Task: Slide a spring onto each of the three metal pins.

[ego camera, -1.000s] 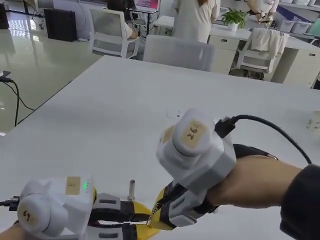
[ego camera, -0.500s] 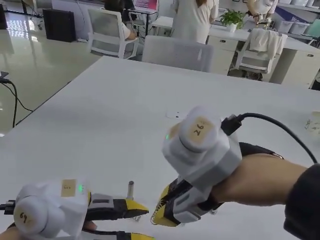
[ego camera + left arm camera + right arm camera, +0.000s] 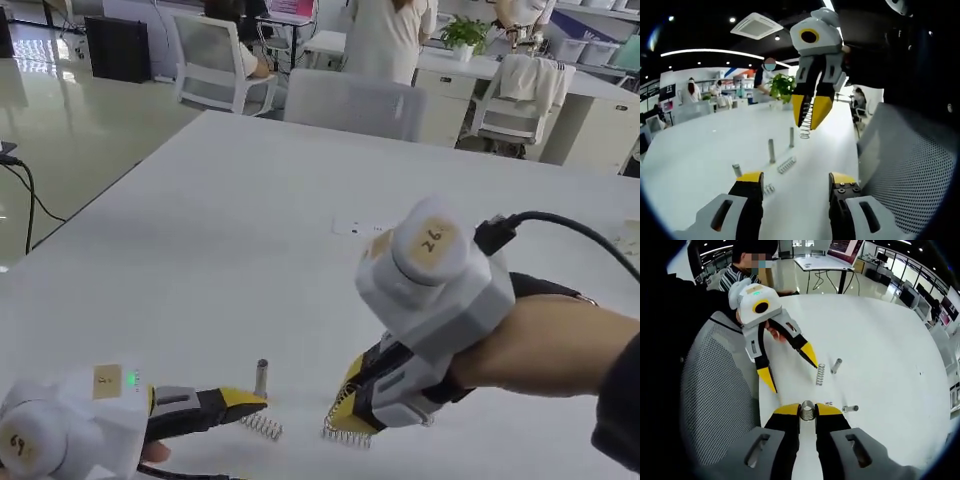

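Clamping a spring (image 3: 345, 434) in my right gripper (image 3: 350, 425), head view, I am holding it right of the upright pin (image 3: 262, 378) for threading. Left gripper view: my left gripper (image 3: 796, 180) is gaping empty near a loose spring (image 3: 786, 165). Right gripper view: my jaws are pinching the spring end-on.

We record the table (image 3: 200, 220) as plain white, the upright pin (image 3: 262, 378) on it dull grey metal, and the loose spring (image 3: 262, 426) just beside that pin silver, like the gripped spring (image 3: 807, 411). Left and right of the pin, the left gripper (image 3: 796, 177) and right gripper (image 3: 342, 412) are white-bodied with black jaws tipped yellow and round tan labels; the left one shows a green light (image 3: 130, 379). Right of the pin runs a black cable (image 3: 570, 235), and the chair (image 3: 715, 390) is grey mesh with fine dots.
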A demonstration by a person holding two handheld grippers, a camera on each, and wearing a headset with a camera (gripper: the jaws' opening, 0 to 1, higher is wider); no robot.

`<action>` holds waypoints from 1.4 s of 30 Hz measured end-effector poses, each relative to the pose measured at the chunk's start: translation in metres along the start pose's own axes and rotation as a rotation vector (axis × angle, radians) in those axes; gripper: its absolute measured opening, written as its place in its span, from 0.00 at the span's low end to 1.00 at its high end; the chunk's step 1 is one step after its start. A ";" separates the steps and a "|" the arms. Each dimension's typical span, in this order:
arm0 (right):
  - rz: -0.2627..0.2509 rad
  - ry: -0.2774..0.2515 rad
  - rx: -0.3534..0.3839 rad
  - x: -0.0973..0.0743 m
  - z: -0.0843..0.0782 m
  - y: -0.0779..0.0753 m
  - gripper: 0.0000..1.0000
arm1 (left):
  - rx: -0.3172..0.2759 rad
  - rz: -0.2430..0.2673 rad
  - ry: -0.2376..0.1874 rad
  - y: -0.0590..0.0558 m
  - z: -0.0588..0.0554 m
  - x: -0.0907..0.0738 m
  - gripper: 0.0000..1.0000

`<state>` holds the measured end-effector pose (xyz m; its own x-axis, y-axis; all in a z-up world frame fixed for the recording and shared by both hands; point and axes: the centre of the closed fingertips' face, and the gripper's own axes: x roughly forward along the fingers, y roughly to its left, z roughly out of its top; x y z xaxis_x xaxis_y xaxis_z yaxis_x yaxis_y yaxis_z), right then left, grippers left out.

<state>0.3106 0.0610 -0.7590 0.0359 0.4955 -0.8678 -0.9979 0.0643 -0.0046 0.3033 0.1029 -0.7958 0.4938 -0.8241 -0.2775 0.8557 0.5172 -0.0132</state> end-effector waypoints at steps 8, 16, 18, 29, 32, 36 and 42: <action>-0.029 0.010 0.021 -0.011 -0.011 -0.013 0.09 | -0.015 0.058 -0.002 0.011 -0.005 -0.011 0.53; -0.055 0.019 0.040 -0.022 -0.021 -0.023 0.09 | -0.024 0.110 0.003 0.022 -0.011 -0.017 0.60; -0.064 0.023 0.045 -0.026 -0.025 -0.027 0.09 | -0.025 0.118 0.004 0.023 -0.012 -0.018 0.62; -0.128 0.071 0.067 -0.049 -0.042 -0.055 0.09 | -0.030 0.147 0.006 0.029 -0.015 -0.022 0.70; -0.141 0.095 0.072 -0.053 -0.049 -0.064 0.09 | -0.030 0.150 0.005 0.030 -0.015 -0.022 0.71; -0.159 0.137 0.074 -0.054 -0.060 -0.073 0.09 | -0.032 0.153 0.006 0.030 -0.015 -0.022 0.72; -0.152 0.195 0.096 -0.049 -0.080 -0.082 0.09 | -0.032 0.158 0.004 0.031 -0.015 -0.023 0.73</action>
<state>0.3866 -0.0376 -0.7553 0.1648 0.2978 -0.9403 -0.9719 0.2114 -0.1034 0.3159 0.1413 -0.8041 0.6208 -0.7312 -0.2828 0.7623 0.6472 0.0000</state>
